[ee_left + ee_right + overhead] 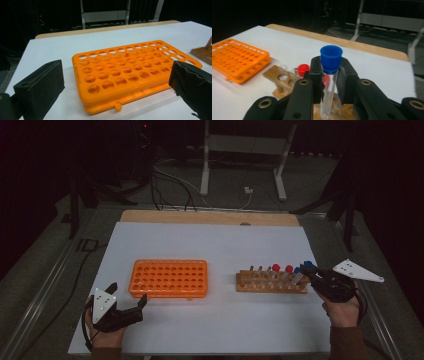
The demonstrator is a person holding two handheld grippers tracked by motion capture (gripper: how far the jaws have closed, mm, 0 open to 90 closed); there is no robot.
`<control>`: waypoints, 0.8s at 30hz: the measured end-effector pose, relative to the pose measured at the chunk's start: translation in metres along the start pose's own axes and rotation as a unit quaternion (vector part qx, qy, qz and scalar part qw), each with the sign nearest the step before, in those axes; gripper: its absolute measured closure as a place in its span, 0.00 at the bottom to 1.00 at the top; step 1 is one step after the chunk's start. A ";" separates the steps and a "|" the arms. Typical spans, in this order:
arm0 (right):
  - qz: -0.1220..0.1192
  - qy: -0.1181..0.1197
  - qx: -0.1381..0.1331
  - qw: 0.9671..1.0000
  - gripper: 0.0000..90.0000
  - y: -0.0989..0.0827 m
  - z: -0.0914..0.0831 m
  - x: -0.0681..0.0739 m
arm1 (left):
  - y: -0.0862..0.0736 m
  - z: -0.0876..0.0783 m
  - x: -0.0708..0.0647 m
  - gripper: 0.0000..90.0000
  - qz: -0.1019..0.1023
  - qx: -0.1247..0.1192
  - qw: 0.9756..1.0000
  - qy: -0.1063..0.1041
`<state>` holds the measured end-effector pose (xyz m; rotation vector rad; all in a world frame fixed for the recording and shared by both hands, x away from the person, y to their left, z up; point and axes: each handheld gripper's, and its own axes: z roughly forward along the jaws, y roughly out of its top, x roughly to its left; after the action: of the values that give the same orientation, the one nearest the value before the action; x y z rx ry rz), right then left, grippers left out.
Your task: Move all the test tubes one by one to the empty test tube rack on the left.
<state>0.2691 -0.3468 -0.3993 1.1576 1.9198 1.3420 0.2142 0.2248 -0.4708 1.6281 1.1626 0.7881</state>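
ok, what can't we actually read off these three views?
- Blue-capped test tube: its bottom is cut off by the frame edge in the right gripper view, so whether it has cleared the wooden rack is unclear.
- High view: tubes in the wooden rack are too small to count.
- Orange rack: right end hidden behind a left gripper finger in the left gripper view.

No lettering, label, brand, number or sign can be read anywhere: none on the orange rack (130,72), the wooden rack (271,282) or the blue-capped tube (330,75)
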 end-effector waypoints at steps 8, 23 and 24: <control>-0.002 0.049 0.003 0.999 0.85 0.000 0.017 0.019 | 0.011 0.011 -0.016 0.01 0.000 0.014 0.999 -0.040; -0.014 0.099 0.014 0.995 0.85 0.003 0.049 0.051 | 0.045 0.051 -0.067 0.01 0.041 0.005 0.993 -0.107; -0.014 0.099 0.014 0.995 0.85 0.003 0.049 0.051 | 0.046 0.054 -0.070 0.01 0.041 0.004 0.993 -0.109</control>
<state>0.2840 -0.2785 -0.4116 1.0395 2.0911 1.4675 0.2529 0.1370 -0.4441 1.7310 0.9496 0.6387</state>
